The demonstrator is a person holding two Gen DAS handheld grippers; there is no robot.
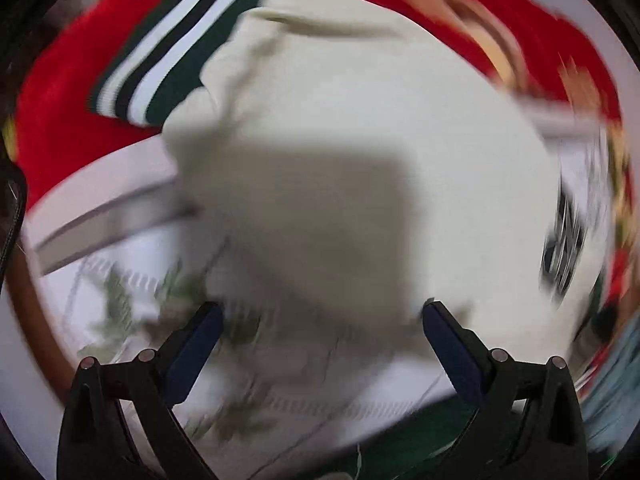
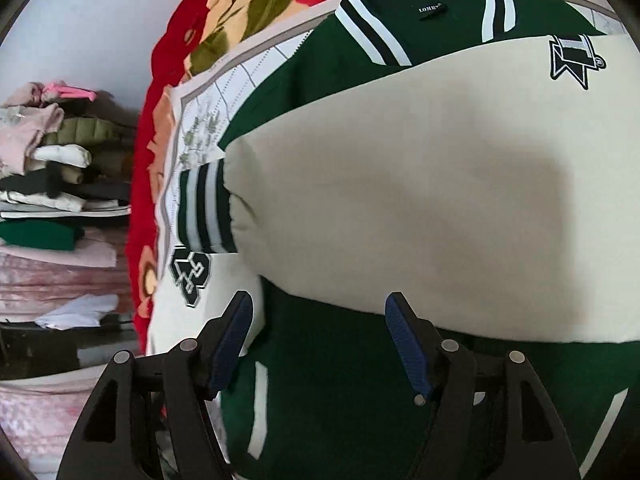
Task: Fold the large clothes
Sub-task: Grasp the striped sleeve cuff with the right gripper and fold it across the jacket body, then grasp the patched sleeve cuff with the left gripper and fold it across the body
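A dark green varsity jacket (image 2: 328,360) with cream sleeves lies flat on the bed, its collar and label (image 2: 430,9) at the far side. One cream sleeve (image 2: 420,200) is laid across the body, and its striped cuff (image 2: 204,208) ends at the left. My right gripper (image 2: 318,300) hovers open over the sleeve's near edge with nothing between its fingers. The left wrist view is blurred. There a cream sleeve (image 1: 340,140) fills the middle, with its striped cuff (image 1: 168,60) at the upper left. My left gripper (image 1: 322,314) points down at it, open and holding nothing.
Under the jacket lies a white quilted sheet (image 2: 208,92) on a red floral blanket (image 2: 248,12). A tall pile of folded clothes (image 2: 52,184) stands at the left, beyond the bed's edge. The same red blanket (image 1: 80,92) rims the left wrist view.
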